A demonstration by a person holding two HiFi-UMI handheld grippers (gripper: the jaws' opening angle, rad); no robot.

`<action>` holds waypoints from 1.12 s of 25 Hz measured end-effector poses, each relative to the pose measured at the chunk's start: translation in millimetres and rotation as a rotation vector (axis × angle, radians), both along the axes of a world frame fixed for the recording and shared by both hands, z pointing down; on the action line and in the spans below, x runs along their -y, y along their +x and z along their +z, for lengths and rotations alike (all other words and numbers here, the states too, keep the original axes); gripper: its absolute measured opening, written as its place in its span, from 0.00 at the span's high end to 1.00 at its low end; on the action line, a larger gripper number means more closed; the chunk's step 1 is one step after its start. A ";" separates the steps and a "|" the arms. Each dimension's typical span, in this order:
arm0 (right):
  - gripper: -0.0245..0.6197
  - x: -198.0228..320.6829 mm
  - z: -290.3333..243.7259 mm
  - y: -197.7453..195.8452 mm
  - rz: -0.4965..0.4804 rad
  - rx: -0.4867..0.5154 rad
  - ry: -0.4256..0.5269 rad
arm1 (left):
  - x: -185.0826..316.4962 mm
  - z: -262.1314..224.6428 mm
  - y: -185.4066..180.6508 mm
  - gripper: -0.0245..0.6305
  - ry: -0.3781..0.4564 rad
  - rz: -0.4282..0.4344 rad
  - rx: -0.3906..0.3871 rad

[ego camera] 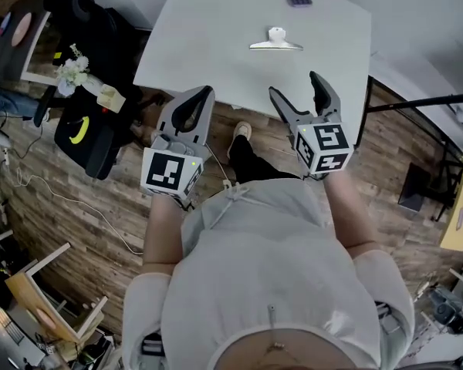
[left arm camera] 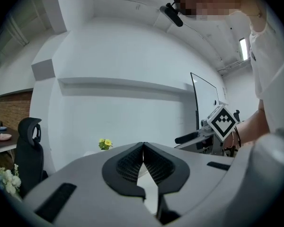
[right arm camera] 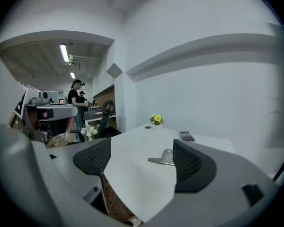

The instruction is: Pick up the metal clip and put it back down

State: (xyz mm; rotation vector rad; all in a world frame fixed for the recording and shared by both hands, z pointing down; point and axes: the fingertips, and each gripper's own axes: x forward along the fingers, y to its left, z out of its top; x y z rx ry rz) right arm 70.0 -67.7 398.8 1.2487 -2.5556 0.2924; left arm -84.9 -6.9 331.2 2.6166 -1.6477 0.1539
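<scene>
Right tongs [ego camera: 295, 85] are being held wide open and empty, left tongs [ego camera: 203, 92] closed on nothing, and the metal clip [ego camera: 275, 43] ahead could be nudged aside by a misaimed jaw.

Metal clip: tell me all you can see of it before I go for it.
The clip looks like shiny, silvery metal: a wide flat jaw bar with a rounded handle at its middle, on the far side. It lies by itself on the white table, with nothing visibly clamped in it. Only the table touches it. The open right gripper is short of it, off the table's near edge.
</scene>
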 end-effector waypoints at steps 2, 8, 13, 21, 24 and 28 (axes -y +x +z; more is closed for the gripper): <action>0.33 33.6 10.0 -5.2 0.019 -0.009 -0.041 | 36.6 -0.3 -5.0 0.93 -0.012 0.013 -0.001; 0.33 113.0 49.1 -36.6 0.065 -0.055 -0.148 | 128.6 14.7 -40.3 0.93 -0.029 0.057 -0.017; 0.33 161.6 92.4 -38.4 0.117 -0.080 -0.258 | 186.4 41.3 -47.6 0.93 -0.065 0.099 -0.034; 0.34 196.9 174.8 -45.1 0.158 -0.094 -0.478 | 234.3 94.6 -42.0 0.93 -0.156 0.145 -0.022; 0.35 204.7 200.5 -53.4 0.170 -0.102 -0.537 | 244.6 112.2 -40.9 0.93 -0.182 0.162 -0.021; 0.35 214.3 222.4 -58.8 0.189 -0.135 -0.579 | 247.2 140.5 -40.1 0.93 -0.281 0.196 0.016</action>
